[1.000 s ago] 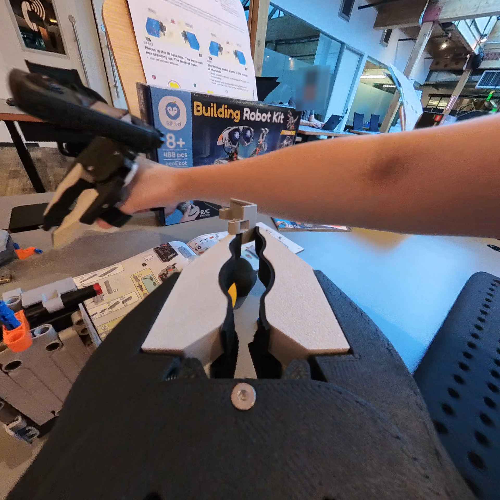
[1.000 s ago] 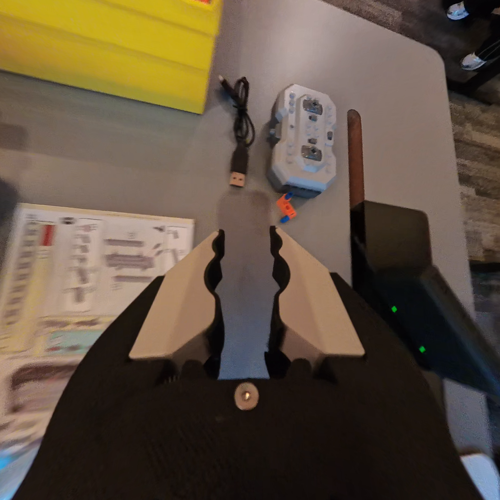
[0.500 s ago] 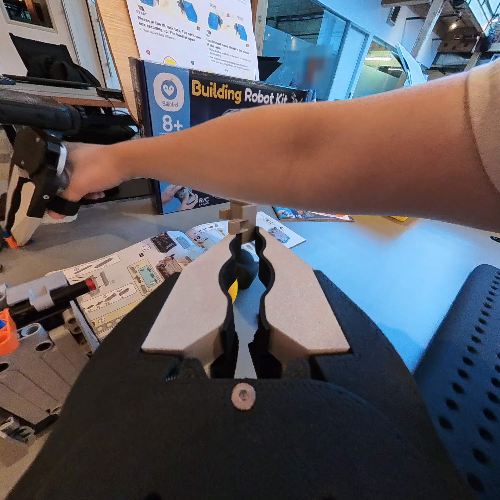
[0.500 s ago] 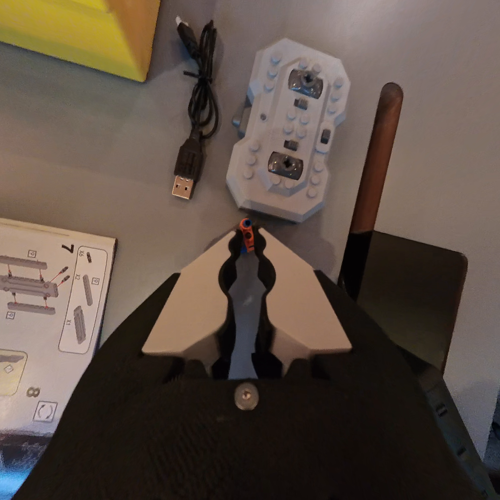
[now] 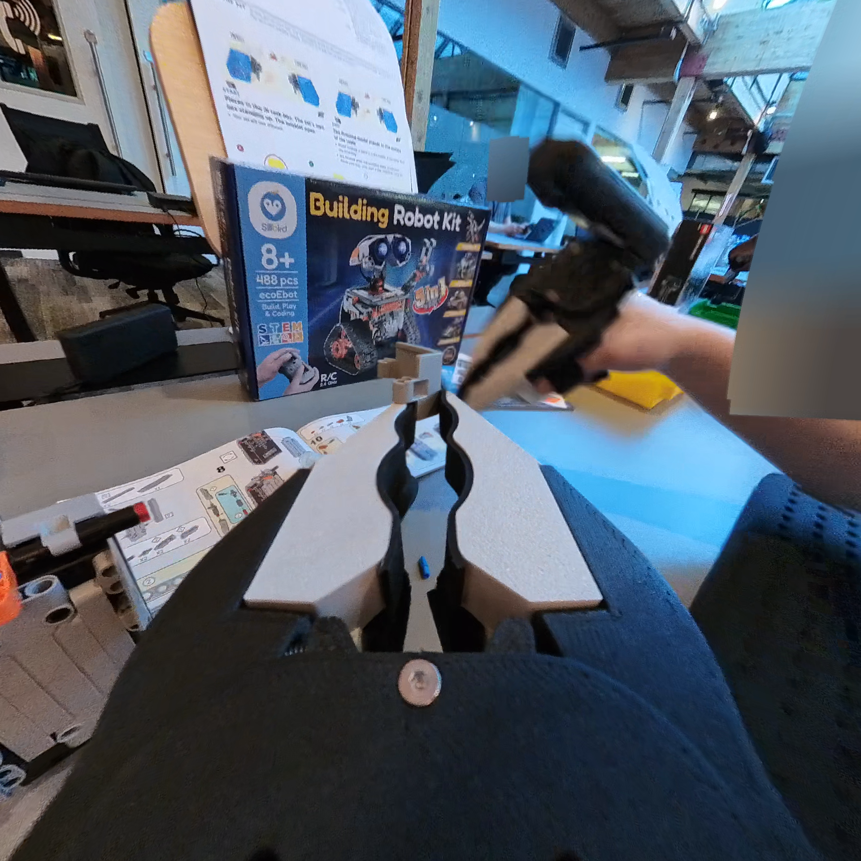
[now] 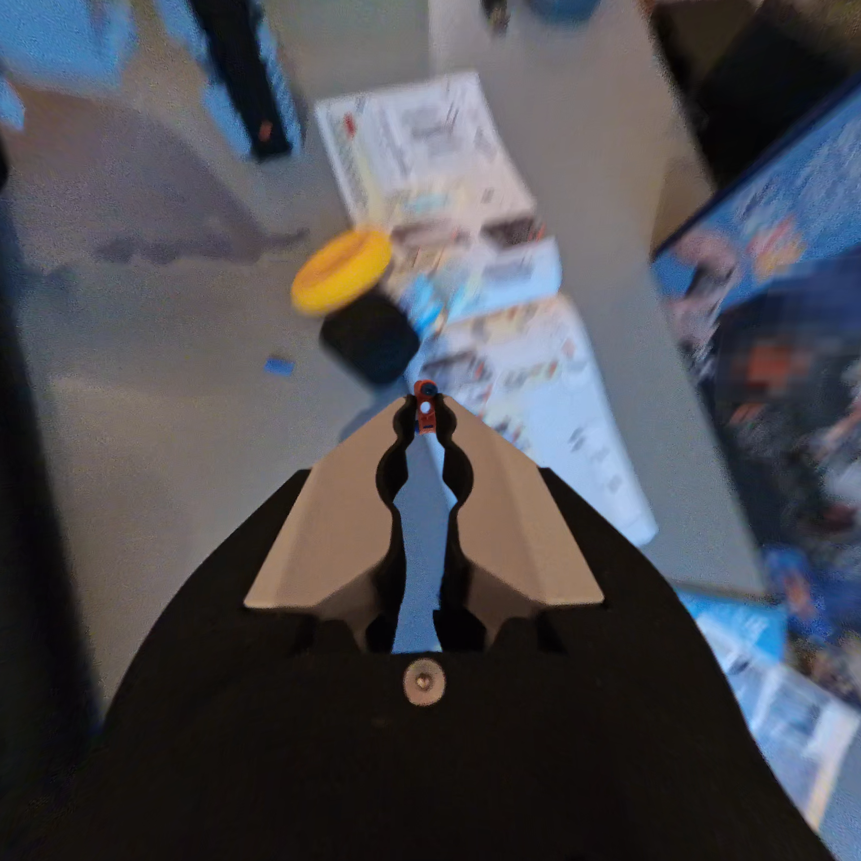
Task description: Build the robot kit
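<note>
Change since the earlier frames: right gripper (image 6: 425, 412), formerly reaching far across to the left beside a grey controller, now carries the small orange connector (image 6: 425, 410) and stands to the right of the kit box (image 5: 354, 284), blurred with motion. Item, right gripper: jaws closed upon the orange connector at the very tips; connector's long axis runs along the fingers, a blue end showing at its far tip. Item, left gripper (image 5: 421, 396): jaws closed at the tips upon a tan angled brick (image 5: 412, 372), held upright in front of the kit box and above the open instruction booklet (image 5: 200, 494). Item, relation: in the left wrist view the right gripper (image 5: 494, 372) sits just right of the tan brick, tips angled down-left toward it; whether they touch cannot be told. Item, surroundings: grey beam assembly (image 5: 51, 605) with black axle, left of and nearer than the kit box; loose blue pin (image 5: 423, 567) on the grey table (image 5: 605, 466); yellow ring (image 6: 342, 270) beside a black round part (image 6: 370, 342), both beside the booklet; all blurred in the right wrist view.
</note>
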`<state>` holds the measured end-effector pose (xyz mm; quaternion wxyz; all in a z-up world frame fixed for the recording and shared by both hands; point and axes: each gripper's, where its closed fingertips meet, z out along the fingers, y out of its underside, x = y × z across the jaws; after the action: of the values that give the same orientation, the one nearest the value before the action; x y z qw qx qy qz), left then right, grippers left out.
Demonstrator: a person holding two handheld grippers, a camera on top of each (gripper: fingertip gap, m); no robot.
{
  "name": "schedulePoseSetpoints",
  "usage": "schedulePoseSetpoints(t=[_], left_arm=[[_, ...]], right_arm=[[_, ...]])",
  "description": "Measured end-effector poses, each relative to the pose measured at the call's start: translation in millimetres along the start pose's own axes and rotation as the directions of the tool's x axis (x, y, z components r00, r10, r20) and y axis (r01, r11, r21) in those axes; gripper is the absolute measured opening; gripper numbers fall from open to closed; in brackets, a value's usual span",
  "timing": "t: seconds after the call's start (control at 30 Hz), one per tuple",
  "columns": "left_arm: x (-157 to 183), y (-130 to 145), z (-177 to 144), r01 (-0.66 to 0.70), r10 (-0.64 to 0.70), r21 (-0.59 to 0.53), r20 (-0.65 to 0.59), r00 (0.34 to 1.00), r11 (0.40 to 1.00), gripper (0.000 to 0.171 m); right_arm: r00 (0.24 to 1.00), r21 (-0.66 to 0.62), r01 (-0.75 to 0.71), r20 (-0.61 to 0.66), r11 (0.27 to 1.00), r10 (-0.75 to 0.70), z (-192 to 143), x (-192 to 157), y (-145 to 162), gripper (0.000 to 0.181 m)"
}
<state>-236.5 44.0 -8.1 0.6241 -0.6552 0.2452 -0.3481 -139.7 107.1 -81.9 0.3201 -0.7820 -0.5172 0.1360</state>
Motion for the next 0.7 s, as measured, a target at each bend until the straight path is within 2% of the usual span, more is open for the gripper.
schedulePoseSetpoints(t=[0.07, 0.17, 0.23, 0.33, 0.43, 0.53, 0.57, 0.63, 0.7], left_arm=[[-2.7, -4.1, -2.6, 0.015, -0.015, 0.021, 0.005, 1.000, 1.000, 0.007], [-3.8, -1.9, -0.8, 0.039, -0.038, 0.014, -0.009, 0.999, 0.999, 0.007], [2.8, 4.6, 4.5, 0.053, -0.054, -0.015, -0.062, 0.997, 0.998, 0.007], [8.7, 17.7, 12.7, 0.054, -0.061, -0.075, -0.098, 0.993, 0.996, 0.007], [35.8, 33.9, 19.7, 0.066, -0.107, -0.160, -0.259, 0.960, 0.985, 0.007], [78.2, 37.6, 18.7, 0.139, -0.231, -0.220, -0.479, 0.847, 0.966, 0.007], [86.7, 36.4, 18.7, 0.132, -0.229, -0.218, -0.513, 0.827, 0.967, 0.007], [98.9, 36.8, 20.5, 0.089, -0.195, -0.211, -0.554, 0.809, 0.973, 0.007], [113.5, 41.7, 20.4, 0.051, -0.197, -0.247, -0.612, 0.766, 0.968, 0.007]], right_arm=[[0.997, 0.001, -0.062, 0.044, 0.998, 0.062, -12.6, -24.2, 39.8, 0.006], [0.990, 0.003, -0.140, 0.025, 0.990, 0.140, -10.1, -36.6, 78.9, 0.006], [0.987, -0.010, -0.151, 0.045, 0.989, 0.151, -2.9, -45.5, 90.5, 0.007], [0.997, -0.057, -0.080, 0.015, 0.995, 0.080, 8.5, -44.7, 101.2, 0.007], [1.000, -0.080, -0.021, 0.001, 0.997, 0.021, 11.8, -44.4, 103.8, 0.007], [1.000, -0.081, -0.013, 0.000, 0.997, 0.013, 7.6, -43.4, 110.0, 0.008], [1.000, -0.068, -0.013, 0.022, 0.998, 0.015, 4.2, -46.0, 111.2, 0.015], [0.997, 0.036, 0.021, 0.078, 0.999, -0.024, -10.8, -56.4, 99.1, 0.030], [0.985, 0.227, 0.105, 0.114, 0.968, -0.133, -43.7, -72.7, 63.4, 0.039]])
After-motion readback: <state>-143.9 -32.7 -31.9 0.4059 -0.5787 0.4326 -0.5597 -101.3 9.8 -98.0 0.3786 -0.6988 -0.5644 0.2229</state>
